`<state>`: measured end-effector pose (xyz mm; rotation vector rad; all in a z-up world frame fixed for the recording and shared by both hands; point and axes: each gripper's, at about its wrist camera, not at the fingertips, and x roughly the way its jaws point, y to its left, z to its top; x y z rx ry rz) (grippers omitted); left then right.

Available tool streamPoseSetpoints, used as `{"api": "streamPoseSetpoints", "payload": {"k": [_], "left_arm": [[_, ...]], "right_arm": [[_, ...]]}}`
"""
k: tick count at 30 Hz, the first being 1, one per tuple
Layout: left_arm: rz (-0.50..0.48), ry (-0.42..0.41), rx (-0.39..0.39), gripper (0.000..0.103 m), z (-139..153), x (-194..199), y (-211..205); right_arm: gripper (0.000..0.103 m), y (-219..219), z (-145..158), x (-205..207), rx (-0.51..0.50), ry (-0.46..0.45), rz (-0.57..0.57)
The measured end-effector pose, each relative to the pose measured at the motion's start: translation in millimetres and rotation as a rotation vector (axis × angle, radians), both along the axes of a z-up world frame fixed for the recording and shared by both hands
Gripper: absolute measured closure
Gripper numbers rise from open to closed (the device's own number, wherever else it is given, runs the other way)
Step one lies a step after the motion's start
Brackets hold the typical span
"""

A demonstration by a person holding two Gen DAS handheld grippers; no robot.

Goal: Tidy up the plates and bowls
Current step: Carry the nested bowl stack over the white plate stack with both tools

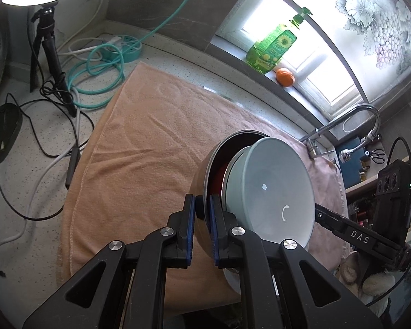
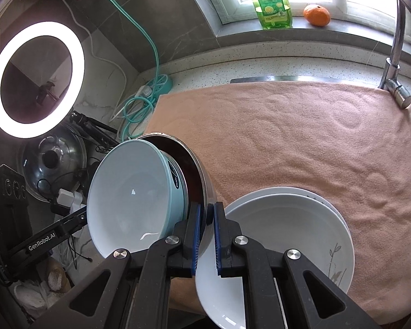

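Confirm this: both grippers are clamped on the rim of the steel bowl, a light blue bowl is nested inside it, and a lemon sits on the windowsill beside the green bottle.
One detail is off: the fruit on the windowsill is an orange, not a lemon, as the right wrist view shows, beside the green bottle. The rest stands: the left gripper and right gripper clamp the steel bowl rim, the light blue bowl nested inside.

Red dish (image 1: 216,176) mostly hidden behind blue bowl (image 1: 271,189)
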<state>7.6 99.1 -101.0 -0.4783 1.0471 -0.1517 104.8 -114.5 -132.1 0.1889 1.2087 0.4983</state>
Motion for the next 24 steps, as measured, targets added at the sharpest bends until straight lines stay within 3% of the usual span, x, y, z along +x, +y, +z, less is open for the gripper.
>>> {"api": "streamPoseSetpoints", "payload": {"k": [24], "left_arm": [[-0.199,0.028,-0.021,0.094,-7,9,-82]], "right_arm": [[0.094,-94,11,-25,-0.024,-0.002,-0.175]]}}
